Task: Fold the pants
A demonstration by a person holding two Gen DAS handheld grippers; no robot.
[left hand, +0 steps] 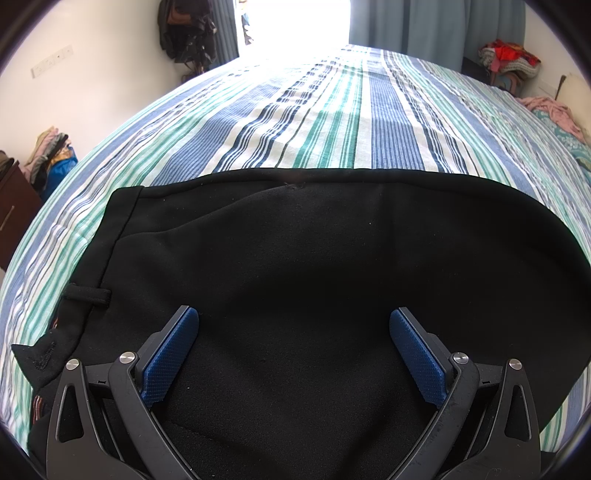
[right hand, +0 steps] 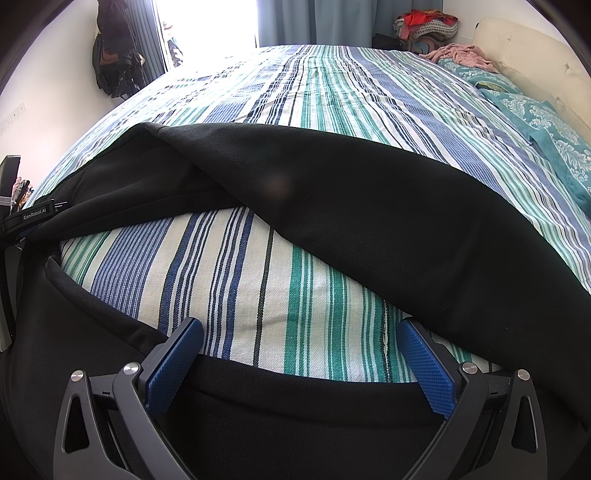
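Black pants (left hand: 295, 251) lie spread on a striped bedsheet (left hand: 332, 122). In the left wrist view the waistband with a belt loop (left hand: 86, 295) is at the left. My left gripper (left hand: 293, 332) is open, its blue pads wide apart just above the black cloth near the waist. In the right wrist view the pants (right hand: 369, 206) form two legs with striped sheet (right hand: 240, 288) showing between them. My right gripper (right hand: 301, 343) is open and empty over the near leg's edge. The left gripper's body (right hand: 33, 218) shows at the left edge of the right wrist view.
A teal patterned blanket (right hand: 535, 122) and pink cloth (right hand: 461, 55) lie by the cream headboard (right hand: 524, 48) at the right. Clothes hang on the far wall (left hand: 188, 33). A bright doorway and blue curtains (left hand: 436, 26) stand beyond the bed. A brown cabinet (left hand: 14, 206) is at the left.
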